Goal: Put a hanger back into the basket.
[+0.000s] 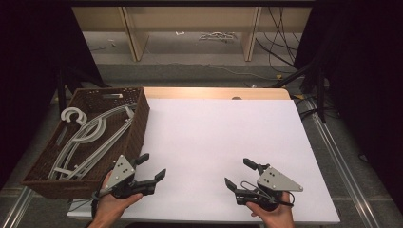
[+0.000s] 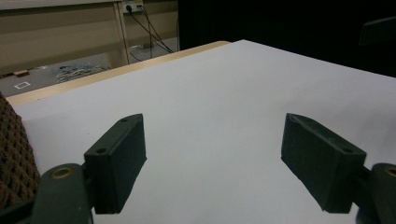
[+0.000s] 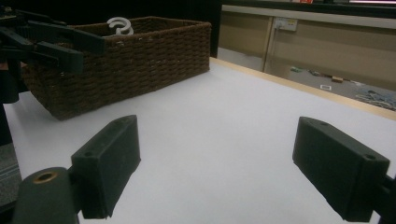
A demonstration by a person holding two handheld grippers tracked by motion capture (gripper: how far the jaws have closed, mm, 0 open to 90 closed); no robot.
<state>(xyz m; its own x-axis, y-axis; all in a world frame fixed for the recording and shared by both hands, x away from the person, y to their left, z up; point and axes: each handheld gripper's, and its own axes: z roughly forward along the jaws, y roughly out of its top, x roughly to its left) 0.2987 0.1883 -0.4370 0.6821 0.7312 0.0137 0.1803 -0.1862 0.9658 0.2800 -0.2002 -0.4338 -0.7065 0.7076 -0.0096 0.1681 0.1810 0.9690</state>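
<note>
Hangers [image 1: 88, 137] lie tangled in the basket [image 1: 138, 128] at table's left edge. Left hand-held gripper [image 1: 151, 167] nearest, jaws wide; right hand-held gripper [image 1: 239, 174] wide too. Pinch one top bar, lift clear.

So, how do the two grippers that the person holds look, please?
Both the left gripper and the right gripper have dark bodies with two black jaws that end in blocky rectangular pads. Each carries a grey three-cornered plate on top, dotted with small holes. A thin black cable loops at the right one. Brass-coloured pivot bushings show at the jaw bases. No sleeves are visible.
</note>
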